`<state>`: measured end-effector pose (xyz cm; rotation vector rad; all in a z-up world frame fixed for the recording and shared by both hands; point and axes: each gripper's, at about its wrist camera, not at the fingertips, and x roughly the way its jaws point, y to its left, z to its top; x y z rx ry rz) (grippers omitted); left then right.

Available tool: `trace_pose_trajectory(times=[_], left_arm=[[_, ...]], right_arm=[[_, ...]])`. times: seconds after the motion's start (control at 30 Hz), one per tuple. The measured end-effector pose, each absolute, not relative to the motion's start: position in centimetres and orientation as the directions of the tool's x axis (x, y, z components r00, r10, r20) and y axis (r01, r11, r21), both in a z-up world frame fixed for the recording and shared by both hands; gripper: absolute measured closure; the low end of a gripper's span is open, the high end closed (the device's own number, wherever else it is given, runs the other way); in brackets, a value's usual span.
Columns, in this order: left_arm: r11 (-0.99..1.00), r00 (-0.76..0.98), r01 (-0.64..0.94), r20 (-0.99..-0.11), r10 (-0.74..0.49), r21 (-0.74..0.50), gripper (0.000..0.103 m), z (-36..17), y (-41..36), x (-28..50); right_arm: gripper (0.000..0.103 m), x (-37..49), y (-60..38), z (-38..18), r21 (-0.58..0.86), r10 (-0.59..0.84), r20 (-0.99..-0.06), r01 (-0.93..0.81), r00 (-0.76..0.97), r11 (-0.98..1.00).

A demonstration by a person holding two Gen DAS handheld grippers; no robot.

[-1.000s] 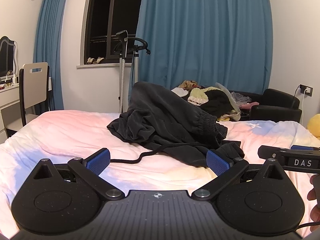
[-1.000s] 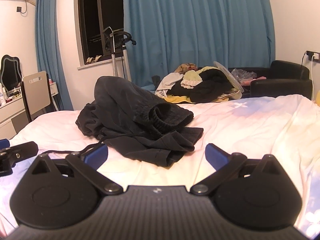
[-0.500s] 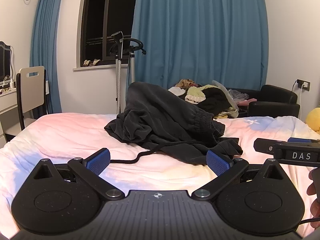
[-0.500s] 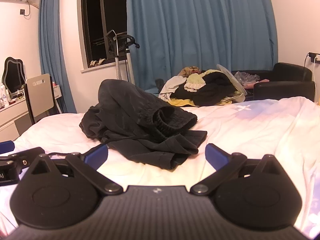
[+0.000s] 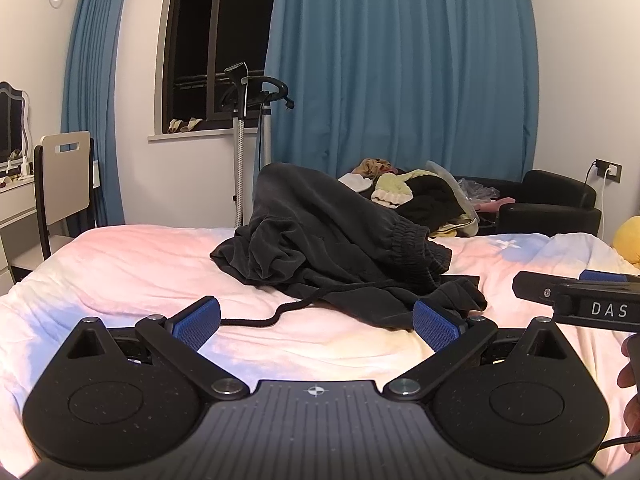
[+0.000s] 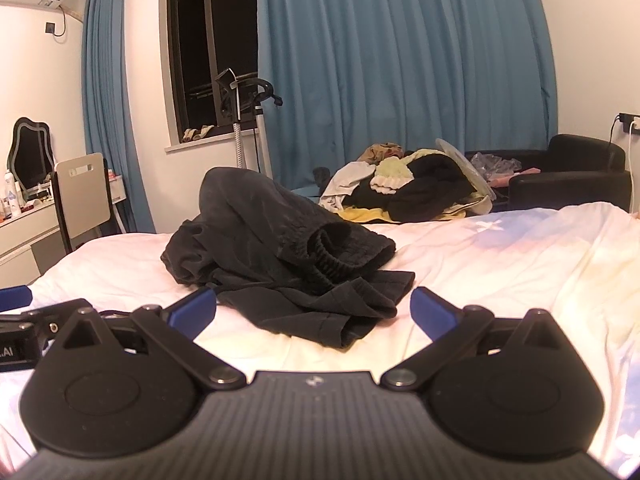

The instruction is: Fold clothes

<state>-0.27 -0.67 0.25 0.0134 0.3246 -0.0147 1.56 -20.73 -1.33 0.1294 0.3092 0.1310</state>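
Observation:
A crumpled pair of black sweatpants (image 5: 336,248) (image 6: 280,256) lies heaped on the bed, its elastic waistband facing right and a black drawstring (image 5: 276,314) trailing toward me. My left gripper (image 5: 316,322) is open just short of the garment's near edge, nothing between its blue pads. My right gripper (image 6: 314,310) is open too, its fingertips flanking the nearest fold without touching it. The right gripper's finger also shows at the right edge of the left wrist view, and the left one at the left edge of the right wrist view.
The bed (image 5: 120,264) has a pale pink and blue cover. Beyond it a pile of mixed clothes (image 6: 408,188) lies beside a black armchair (image 6: 576,176). A garment steamer stand (image 5: 244,128) is by the window, a chair (image 5: 66,176) and desk at left.
Both grippers have tilted up slightly and eased a little nearer the sweatpants. Both stay open; the garment has not moved.

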Motion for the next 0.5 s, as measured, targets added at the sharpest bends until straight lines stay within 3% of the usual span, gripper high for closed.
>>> trace_pose_trajectory(times=[0.5], left_arm=[[0.998,0.952,0.015,-0.307,0.005,0.064,0.000,0.00,-1.32,0.00]], right_arm=[[0.000,1.54,-20.95,-1.48,0.149,0.148,-0.297,-0.107,0.943,0.983]])
